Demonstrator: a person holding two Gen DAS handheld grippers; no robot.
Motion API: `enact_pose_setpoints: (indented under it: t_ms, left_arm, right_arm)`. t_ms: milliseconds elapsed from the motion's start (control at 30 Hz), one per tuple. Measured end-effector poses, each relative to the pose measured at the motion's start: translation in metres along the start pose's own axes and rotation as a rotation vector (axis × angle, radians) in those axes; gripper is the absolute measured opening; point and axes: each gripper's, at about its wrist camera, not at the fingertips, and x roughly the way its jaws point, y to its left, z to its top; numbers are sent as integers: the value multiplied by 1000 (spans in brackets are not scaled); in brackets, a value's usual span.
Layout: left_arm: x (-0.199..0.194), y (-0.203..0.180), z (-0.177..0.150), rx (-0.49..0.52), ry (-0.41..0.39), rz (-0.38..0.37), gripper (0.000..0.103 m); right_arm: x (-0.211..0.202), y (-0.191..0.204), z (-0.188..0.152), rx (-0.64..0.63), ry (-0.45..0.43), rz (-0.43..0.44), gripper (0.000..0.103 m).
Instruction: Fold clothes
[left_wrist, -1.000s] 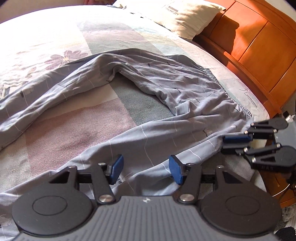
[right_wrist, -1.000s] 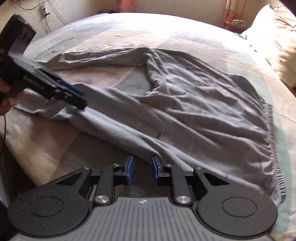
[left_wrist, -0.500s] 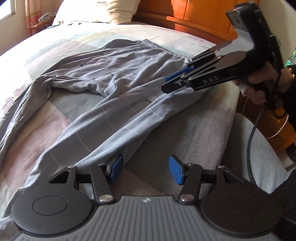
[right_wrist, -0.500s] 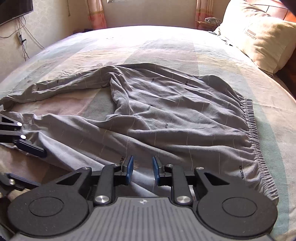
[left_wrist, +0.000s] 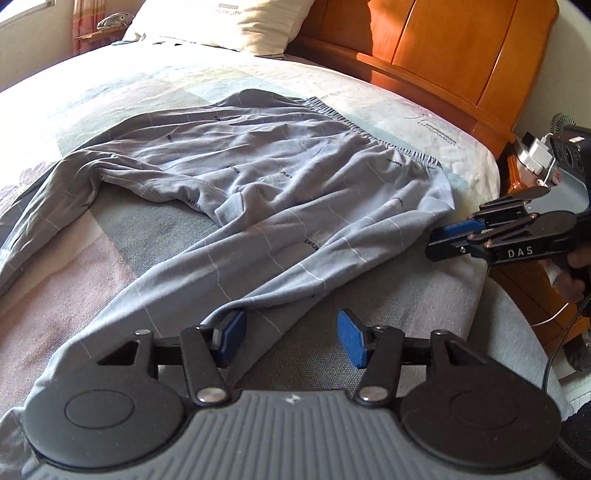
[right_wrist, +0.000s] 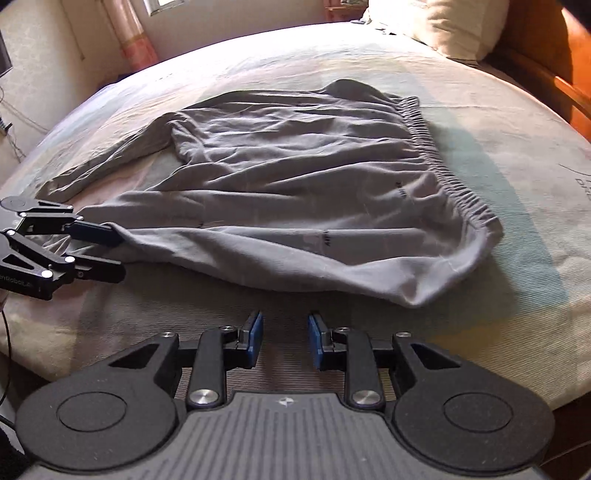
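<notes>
While a pair of grey trousers (left_wrist: 280, 192) is lying spread across the bed (left_wrist: 147, 96), its gathered waistband (left_wrist: 373, 129) is pointing toward one o'clock in the left wrist view, near the wooden headboard (left_wrist: 461, 55) and the pillow (left_wrist: 229, 22). One leg is running down toward six o'clock, and the left gripper (left_wrist: 288, 338) is hanging over it with its jaws standing about half open; the left blue pad (left_wrist: 231, 334) is sitting at the edge of the cloth, the other over the bare cover, and nothing is being pinched. At three o'clock the right gripper (left_wrist: 439, 243) is hovering just beside the trousers' hip corner. In the right wrist view its jaws (right_wrist: 284, 339) are opening, a narrow gap showing, with only the bedcover between them and the trousers lying just ahead at twelve o'clock.
</notes>
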Motion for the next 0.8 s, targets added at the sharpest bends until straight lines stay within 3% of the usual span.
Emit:
enact_pose_setpoints:
  t_ms: [233, 433, 533, 633, 800]
  left_arm:
    - [1, 9, 6, -63, -10, -7, 55]
    - [7, 13, 7, -98, -7, -2, 55]
    - [7, 7, 6, -42, 1, 19, 55]
    - [11, -1, 5, 35, 11, 58, 55]
    - [18, -24, 1, 224, 27, 142, 56]
  right_arm:
    - [17, -22, 45, 15, -90, -14, 31]
    - [54, -30, 64, 56, -75, 12, 34]
    - [42, -36, 64, 113, -96, 39, 36]
    - [21, -45, 52, 203, -130, 94, 47]
    - [9, -57, 19, 353, -110, 207, 49]
